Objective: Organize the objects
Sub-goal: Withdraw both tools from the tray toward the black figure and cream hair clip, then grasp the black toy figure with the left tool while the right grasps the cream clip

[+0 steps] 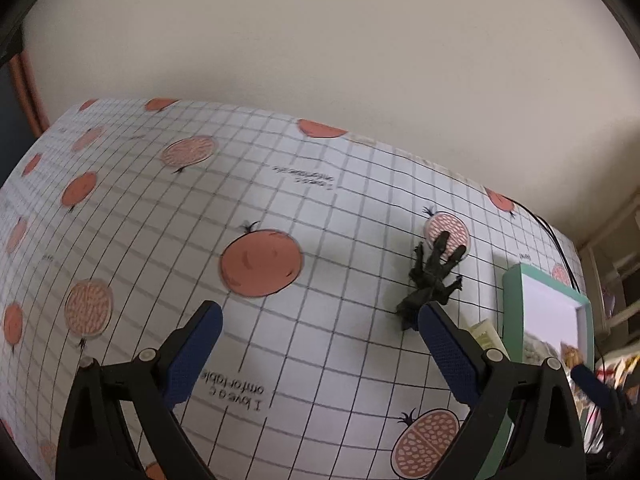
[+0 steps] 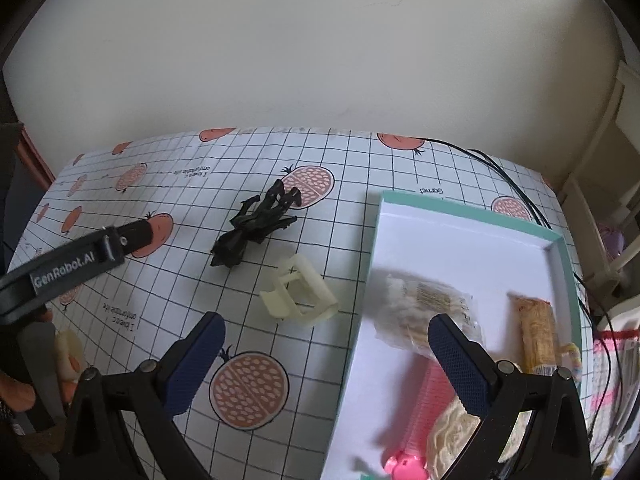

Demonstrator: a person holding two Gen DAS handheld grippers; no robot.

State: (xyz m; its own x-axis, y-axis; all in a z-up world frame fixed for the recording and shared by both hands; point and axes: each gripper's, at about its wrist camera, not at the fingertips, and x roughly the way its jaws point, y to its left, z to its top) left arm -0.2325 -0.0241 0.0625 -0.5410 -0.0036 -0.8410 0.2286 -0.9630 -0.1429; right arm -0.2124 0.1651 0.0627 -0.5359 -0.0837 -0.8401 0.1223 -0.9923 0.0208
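Both grippers, left (image 1: 320, 320) & right (image 2: 326, 330), jaws wide, empty, black figure (image 2: 256, 226) near cream clip (image 2: 298, 296)

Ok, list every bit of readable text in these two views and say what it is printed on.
"GenRobot.AI": white letters on the left claw's black body, right wrist view.
"I love a comfortable": upside down on the tablecloth, left wrist view.
"Garnet": upside down on the tablecloth near the box's far edge.
Other tablecloth captions and the packets in the box: too blurred to read.

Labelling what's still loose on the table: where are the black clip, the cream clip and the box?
black clip (image 2: 256, 226), right wrist view, middle
cream clip (image 2: 298, 294), right wrist view, body
box (image 2: 472, 206), right wrist view, far rim
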